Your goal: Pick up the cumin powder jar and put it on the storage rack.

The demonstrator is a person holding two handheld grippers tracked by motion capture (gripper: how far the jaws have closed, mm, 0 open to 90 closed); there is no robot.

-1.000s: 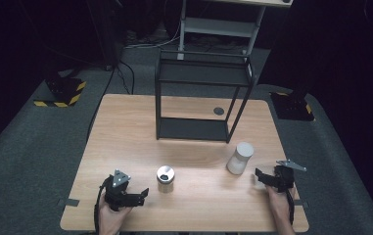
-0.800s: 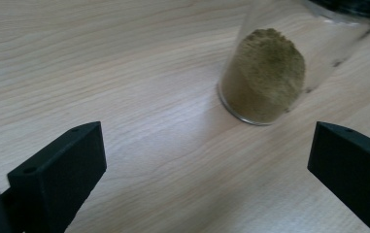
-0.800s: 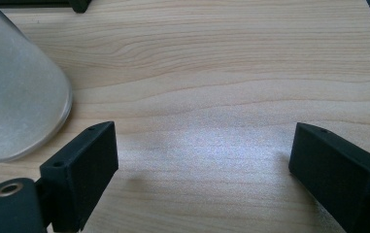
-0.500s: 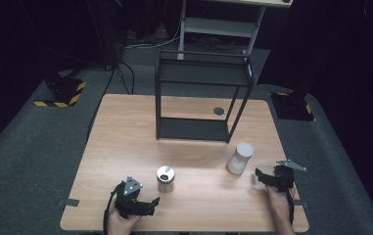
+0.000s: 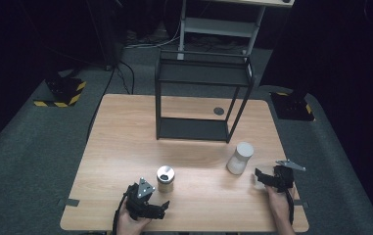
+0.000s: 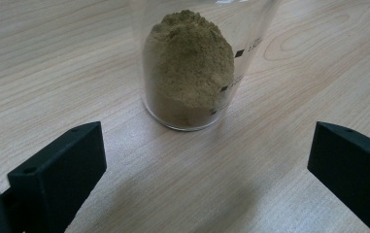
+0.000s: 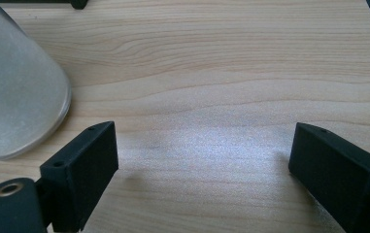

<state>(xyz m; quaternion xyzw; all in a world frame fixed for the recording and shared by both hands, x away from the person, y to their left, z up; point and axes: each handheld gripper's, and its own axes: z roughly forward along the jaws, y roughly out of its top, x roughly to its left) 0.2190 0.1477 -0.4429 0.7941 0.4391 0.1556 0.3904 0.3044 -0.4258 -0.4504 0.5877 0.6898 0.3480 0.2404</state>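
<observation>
Standing just ahead of the left gripper's [image 6: 207, 165] spread jaws, powder jar [image 6: 192, 63].

Light wood tabletop [image 5: 125, 147] with rounded corners, lit from above; surroundings dark. Dark grey carpet [image 5: 32, 147] all round. Black two-tier metal rack [image 5: 201, 100] stands on the tabletop's far half. Pale shelving unit [image 5: 221, 24] behind. Yellow-black hazard-striped blocks [image 5: 64, 90] on the carpet at both sides. Cables [image 5: 125, 73] trail across the carpet.
</observation>
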